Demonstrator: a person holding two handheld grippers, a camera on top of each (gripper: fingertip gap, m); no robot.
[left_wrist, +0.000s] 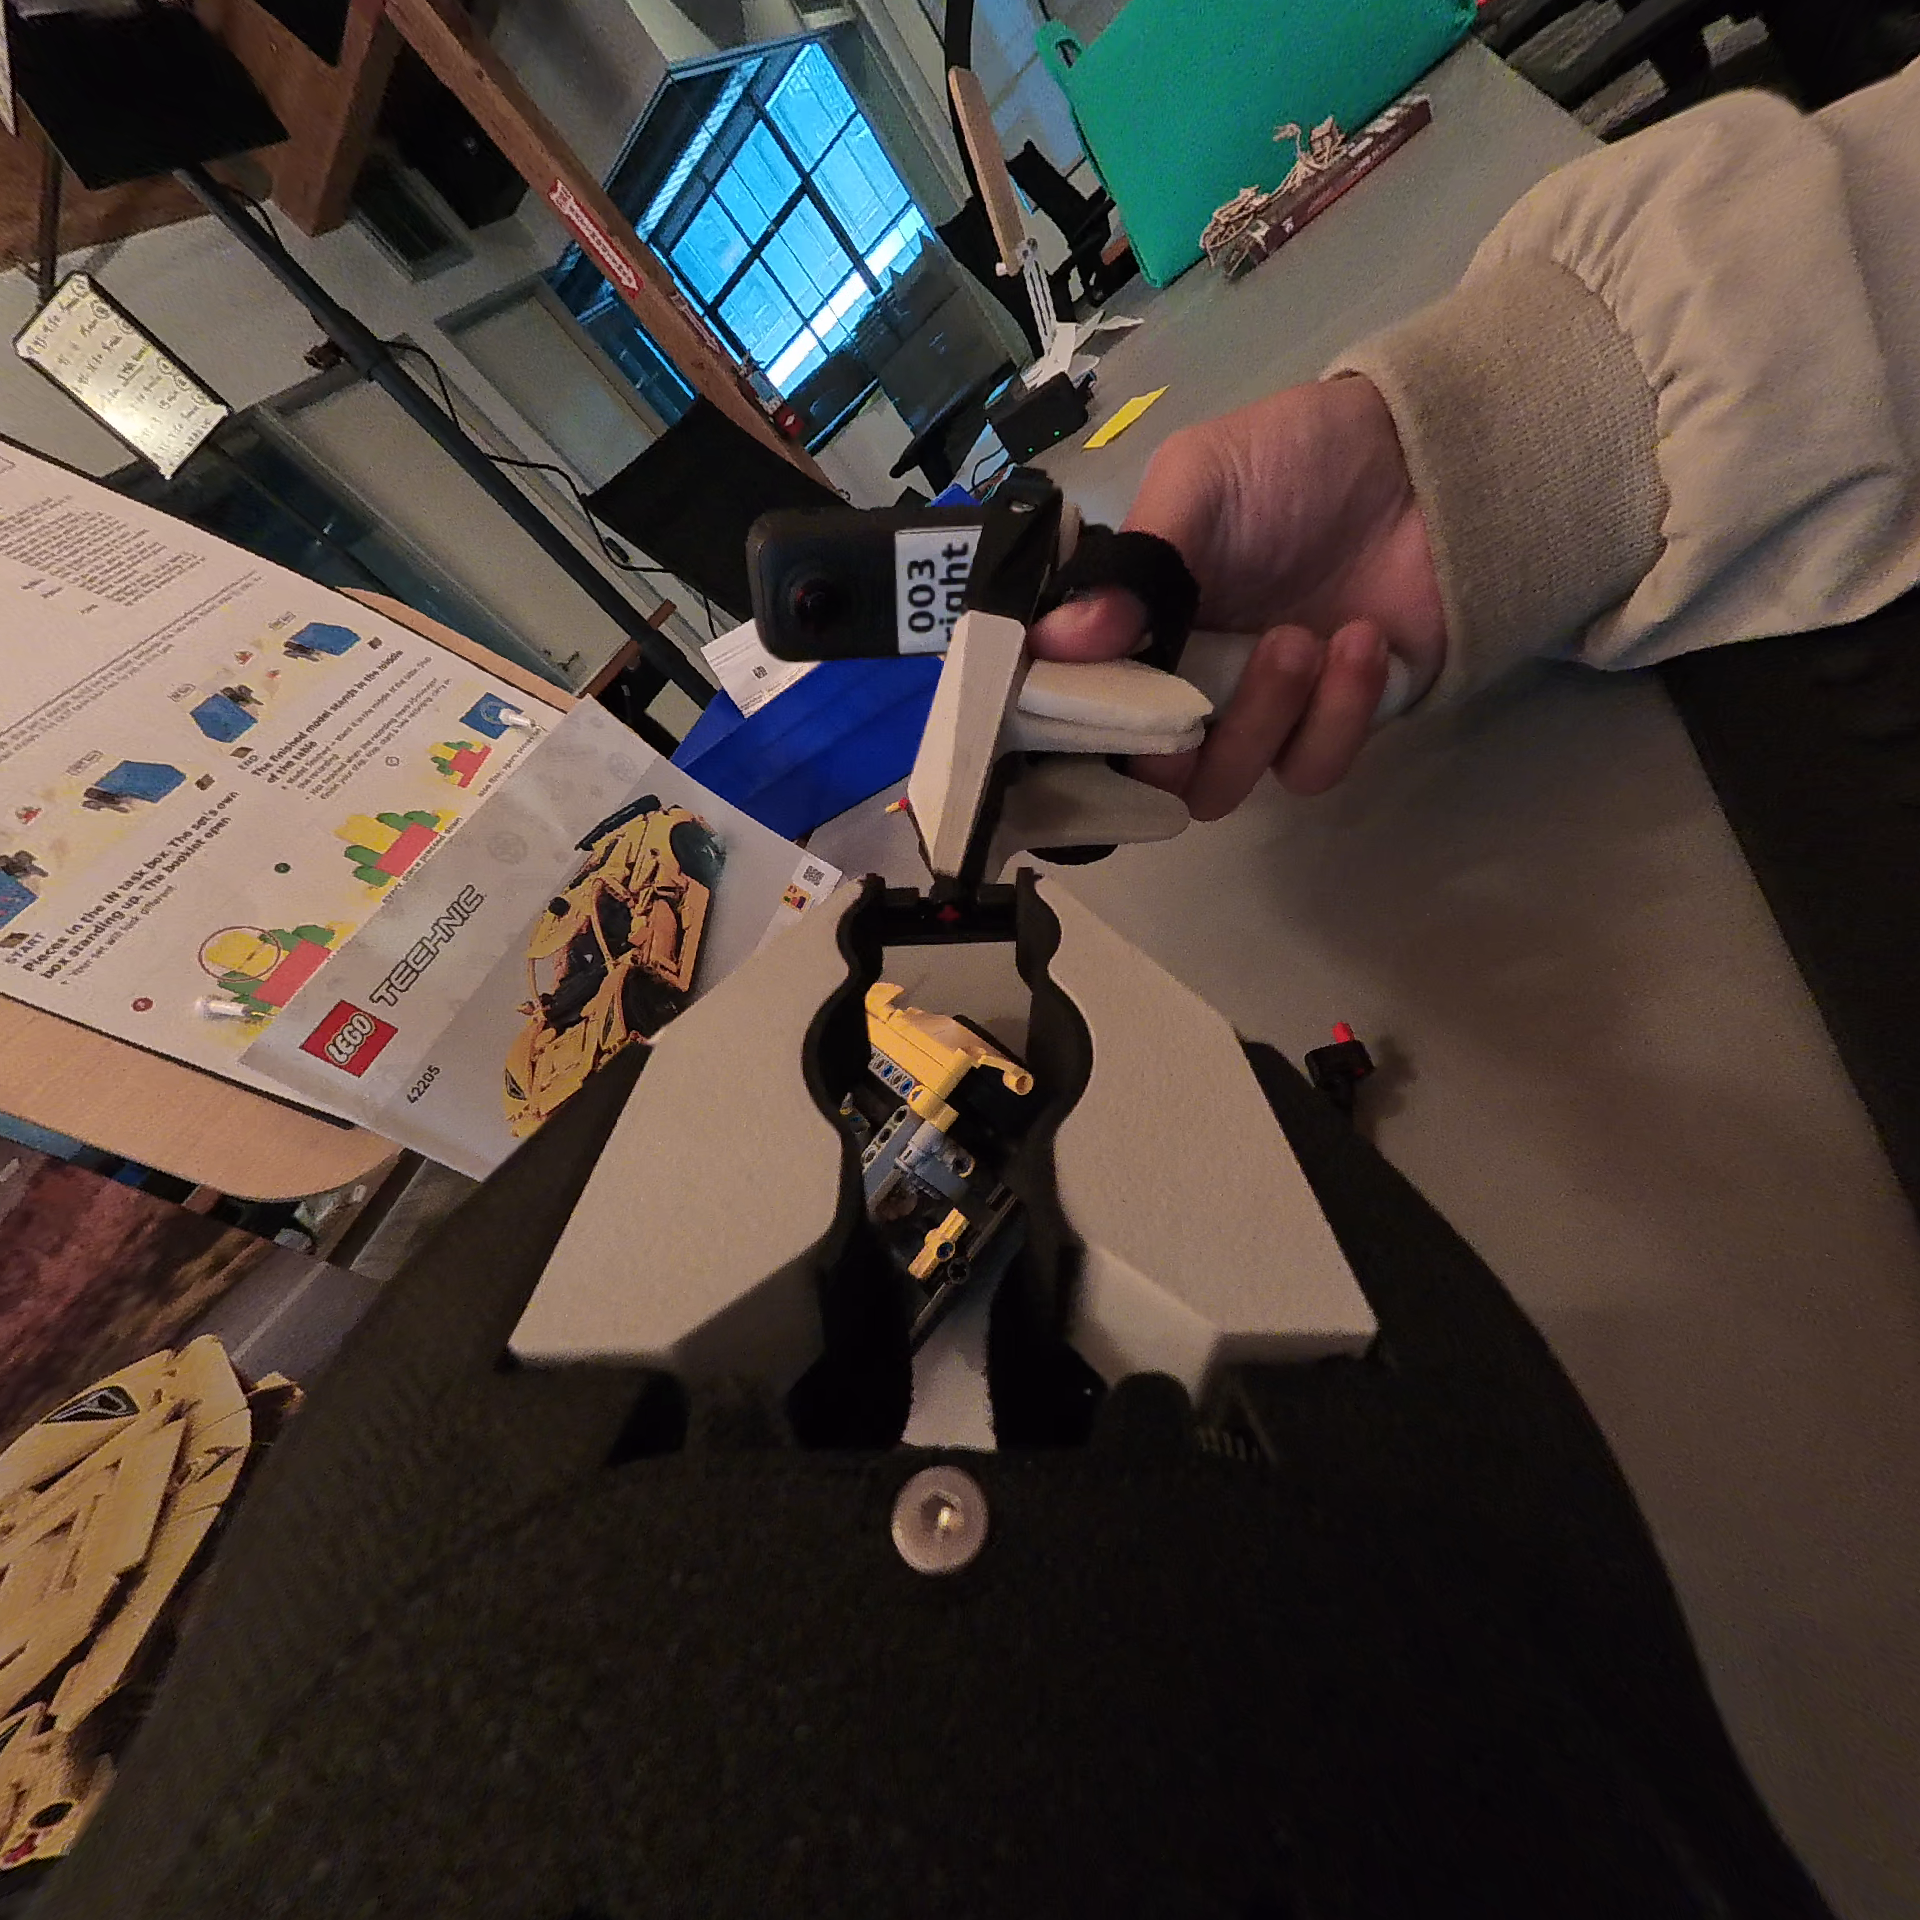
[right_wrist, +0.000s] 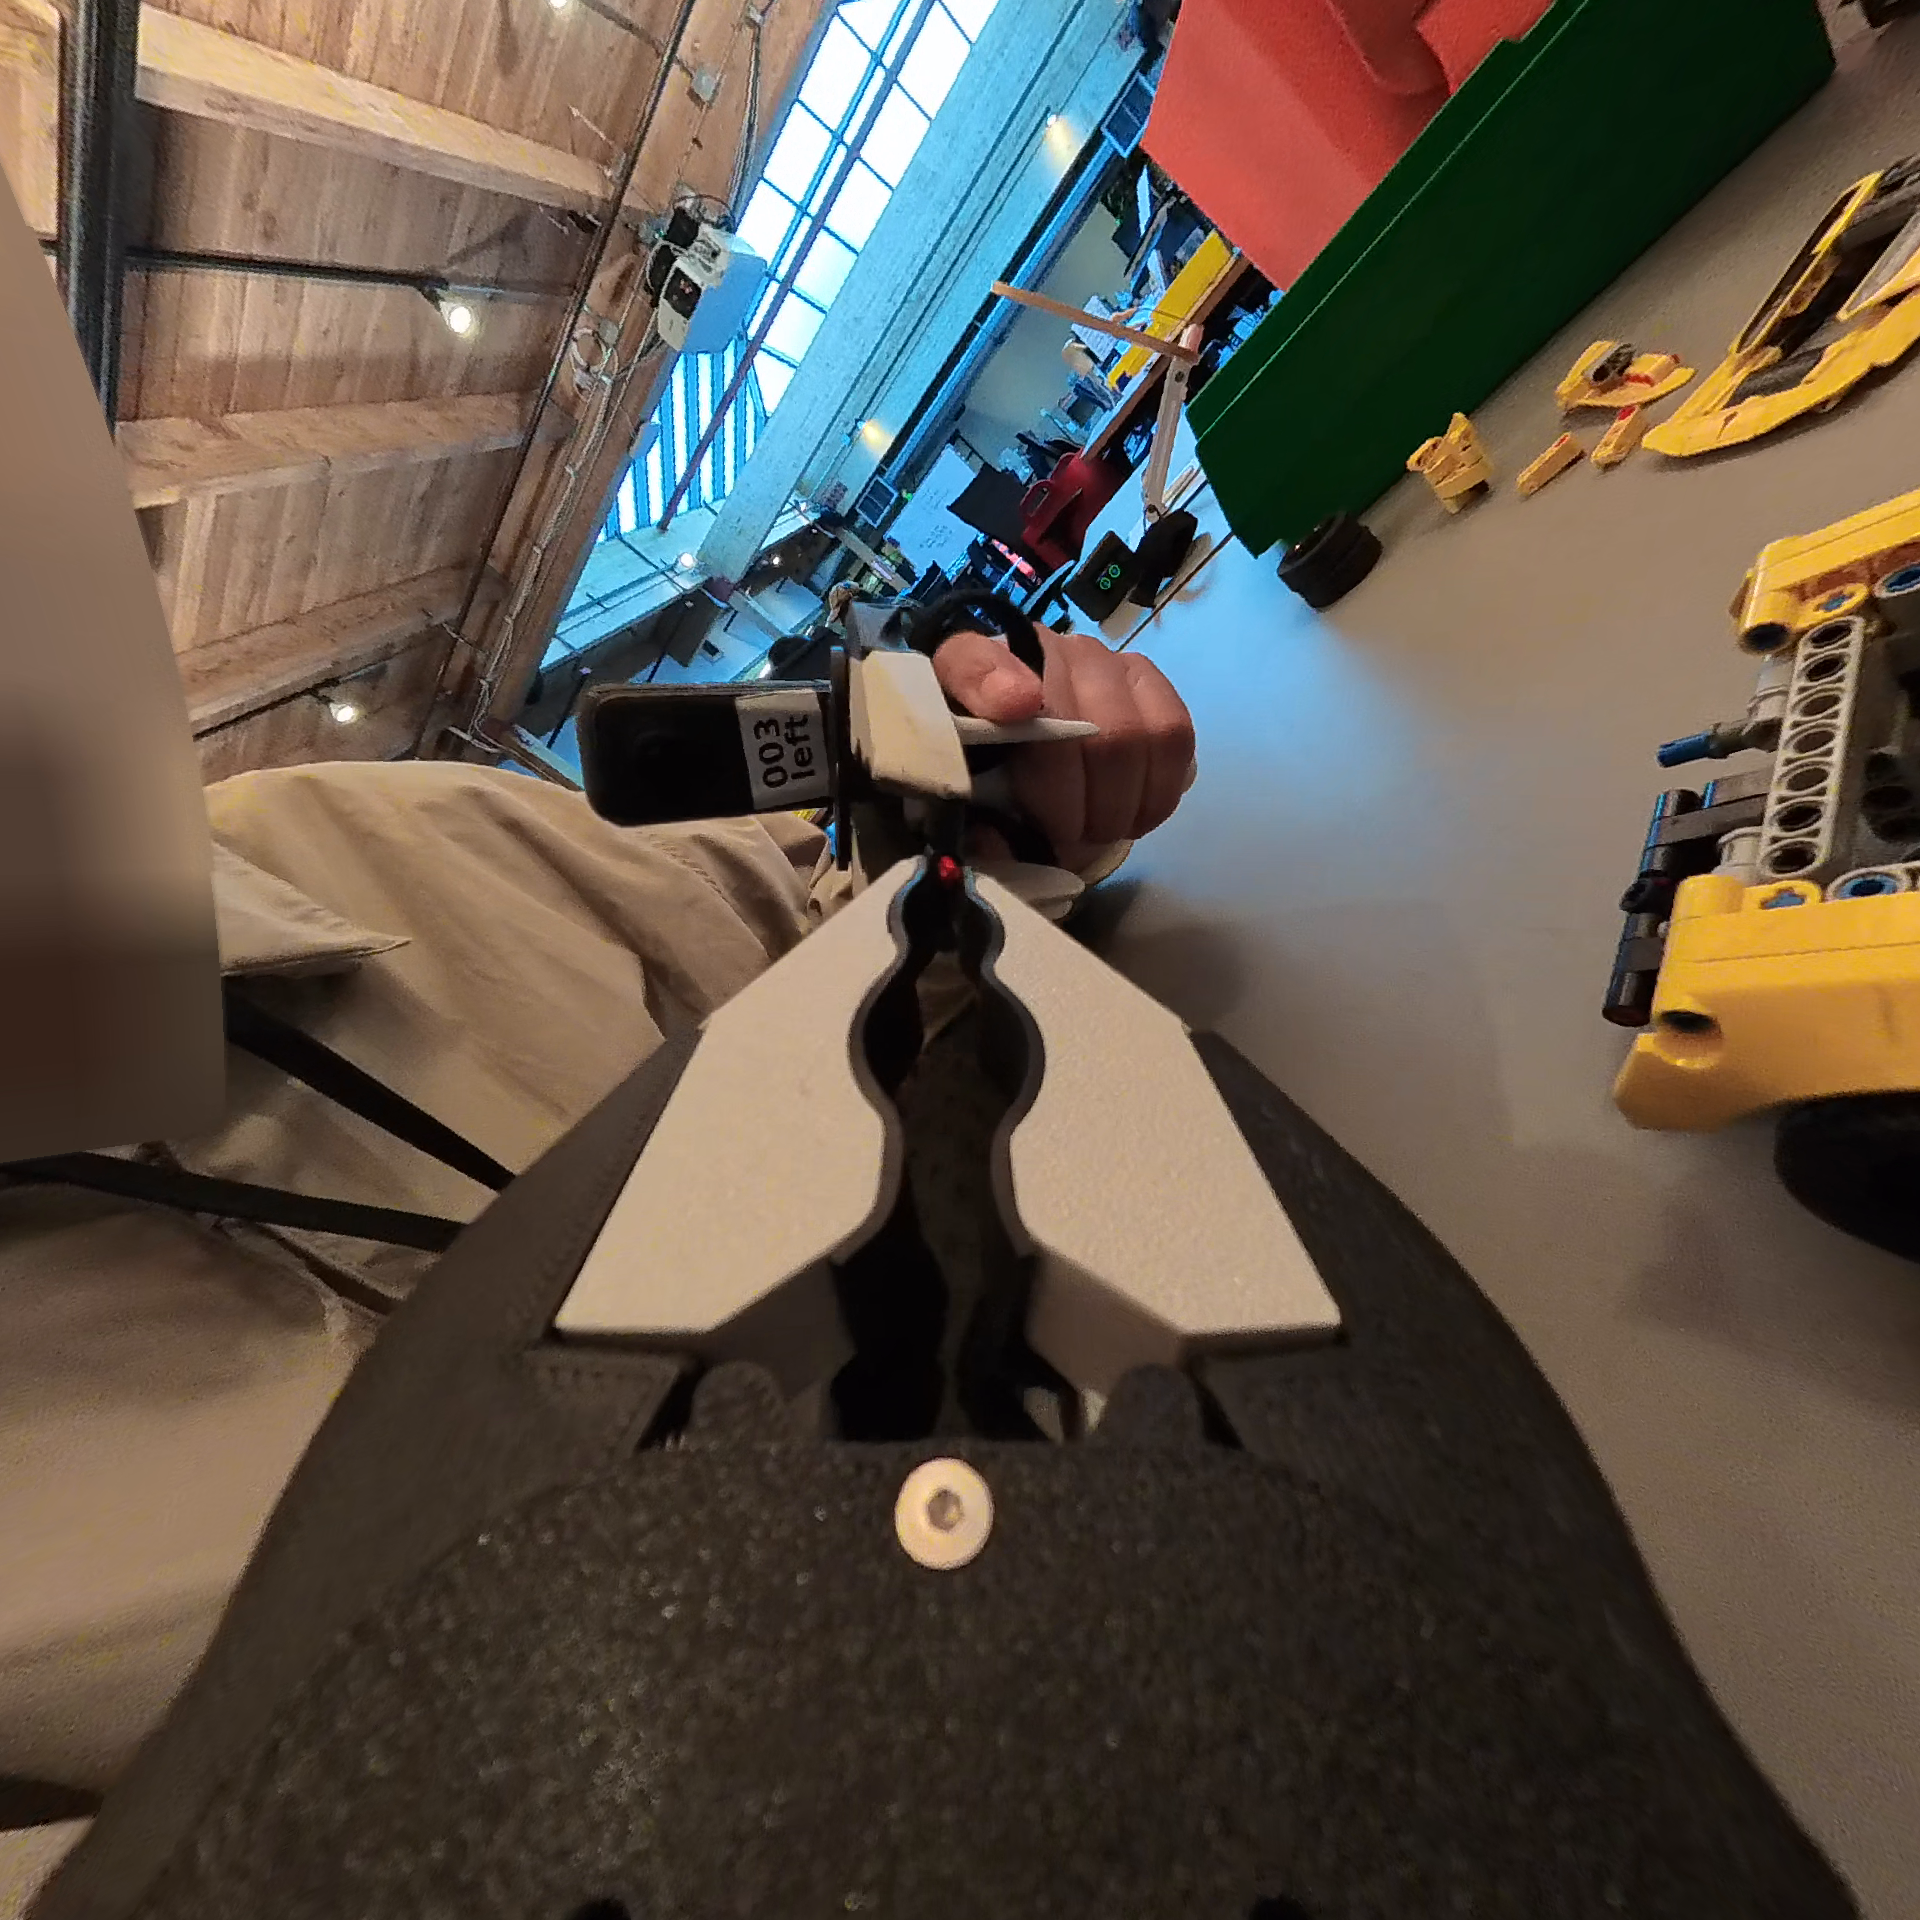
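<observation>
My left gripper (left_wrist: 948, 906) is shut on a short black beam (left_wrist: 914, 921) held crosswise between its fingertips, with a small red pin (left_wrist: 948, 914) at the beam's middle. My right gripper (left_wrist: 951, 857), held by a hand (left_wrist: 1278, 582), comes in from above with its tip at that pin. In the right wrist view my right gripper (right_wrist: 940, 878) is nearly closed on the red pin (right_wrist: 944, 870), tip to tip with the left gripper (right_wrist: 940, 821). A yellow and grey brick model (left_wrist: 935, 1081) lies on the table below the left fingers.
An instruction booklet (left_wrist: 488, 987) and a printed sheet (left_wrist: 156, 779) lie at left, with a blue box (left_wrist: 821, 738) behind. A small black and red piece (left_wrist: 1340, 1055) lies on the grey table. A yellow chassis (right_wrist: 1808, 831), yellow body parts (right_wrist: 1808, 322), a black wheel (right_wrist: 1330, 556) and a green box (right_wrist: 1507, 260) are at right. My left and right fingertips are right by each other.
</observation>
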